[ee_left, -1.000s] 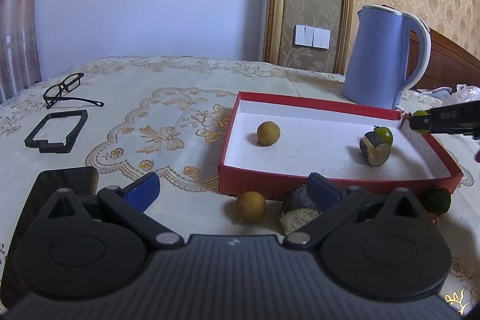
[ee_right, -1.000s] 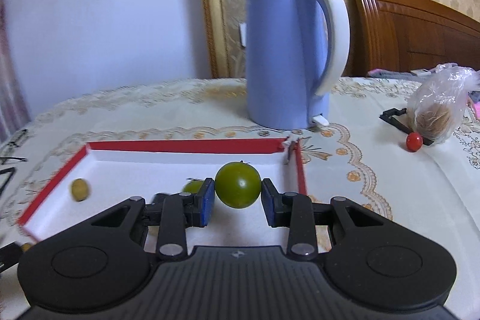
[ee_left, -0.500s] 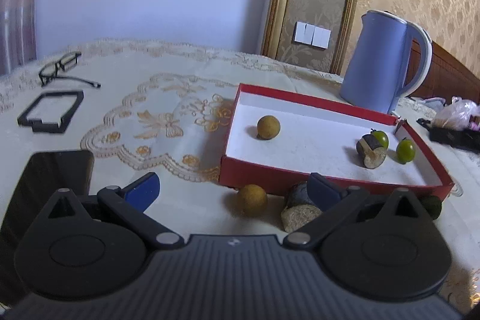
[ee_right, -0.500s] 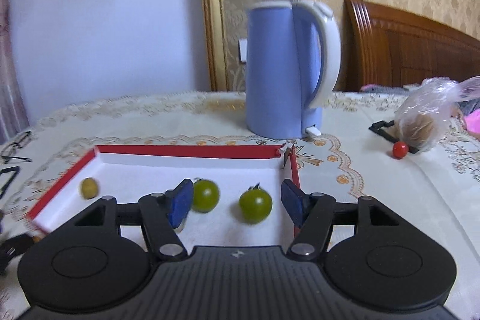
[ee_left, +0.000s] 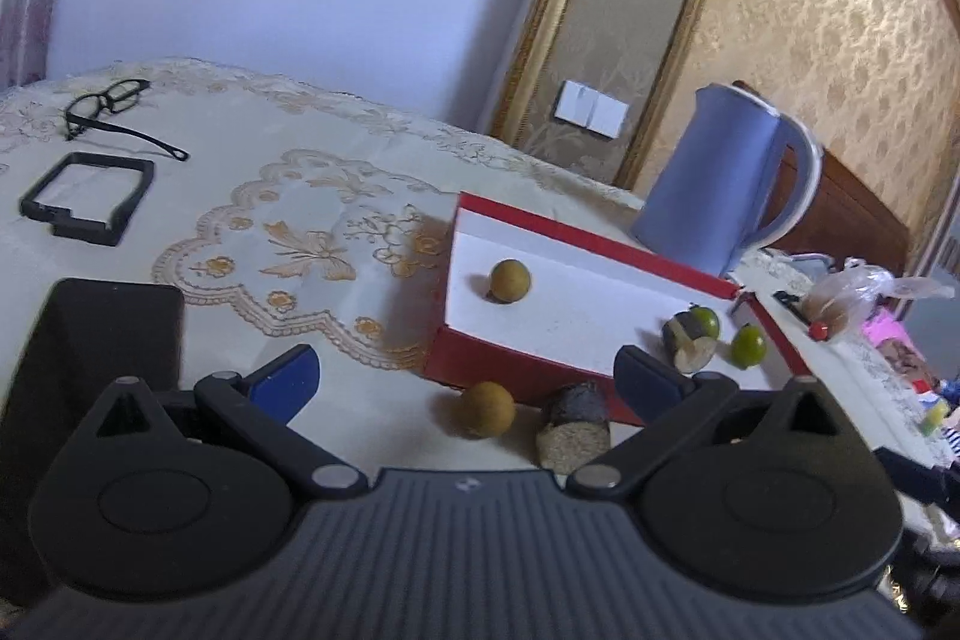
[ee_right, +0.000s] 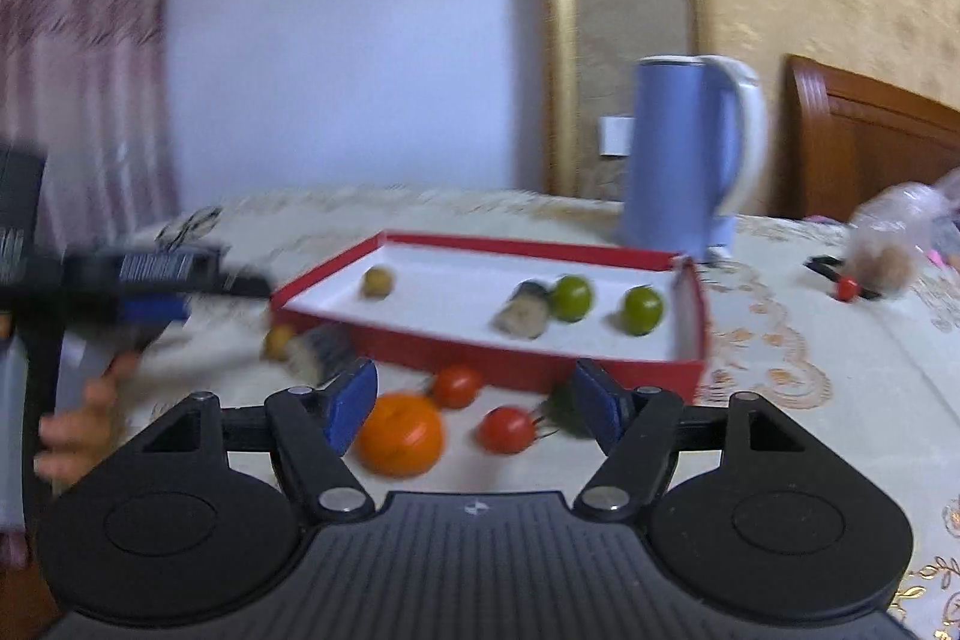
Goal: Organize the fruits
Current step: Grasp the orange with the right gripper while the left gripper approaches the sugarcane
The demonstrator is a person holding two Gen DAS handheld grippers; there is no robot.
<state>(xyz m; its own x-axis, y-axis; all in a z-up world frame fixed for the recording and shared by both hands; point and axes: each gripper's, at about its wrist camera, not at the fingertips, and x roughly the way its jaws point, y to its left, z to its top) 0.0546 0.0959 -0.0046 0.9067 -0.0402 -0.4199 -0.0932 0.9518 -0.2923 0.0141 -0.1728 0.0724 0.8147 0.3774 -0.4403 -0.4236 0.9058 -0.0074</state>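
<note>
1. Hovering with jaws spread and empty, my right gripper (ee_right: 477, 409) hangs over an orange (ee_right: 401, 435), two red tomatoes (ee_right: 506, 429) and a dark green fruit, all on the cloth.
2. My left gripper (ee_left: 465, 385), also wide apart and empty, frames a brown round fruit (ee_left: 487, 409) and a dark cut piece (ee_left: 575, 427) just outside the red tray (ee_left: 522, 370).
3. Inside the tray I see one brown fruit (ee_left: 510, 281), a cut piece (ee_left: 690, 343) and two green fruits (ee_right: 642, 310); a blue kettle (ee_left: 717, 187) stands behind.

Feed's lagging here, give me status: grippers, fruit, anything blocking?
Left gripper and right gripper open, empty. Four pieces in red box. Orange and tomatoes outside it. Nothing blocking.
</note>
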